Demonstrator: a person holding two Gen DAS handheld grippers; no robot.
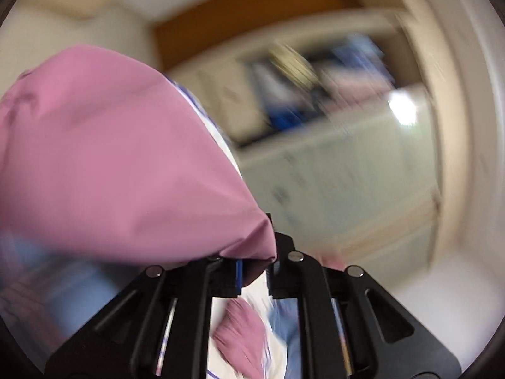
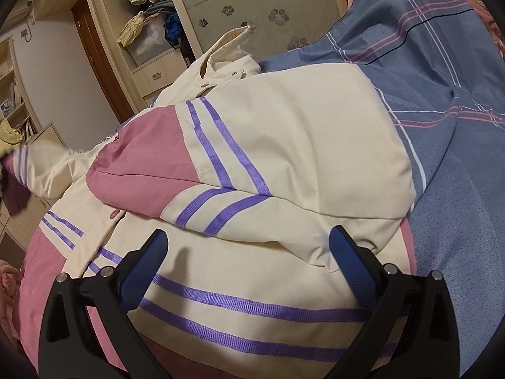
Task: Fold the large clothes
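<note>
Bed (image 2: 442,101), covered in a blue plaid sheet, is carrying the jacket (image 2: 284,145), a cream garment with pink panels and purple stripes that is lying spread across the mattress with one sleeve (image 2: 221,151) folded over the body. Wardrobe (image 2: 240,9) with a floral glass door is standing behind the bed, clothes hanging beside it. In the left wrist view, heavily blurred, a pink fold of the jacket (image 1: 120,158) is draping up and over the left tongs (image 1: 254,271), whose jaws are standing close together and pinching the pink cloth between them. Right tongs (image 2: 249,252) are hovering over the jacket's lower hem, jaws spread wide apart with blue pads (image 2: 350,262) facing inward and nothing between them.
</note>
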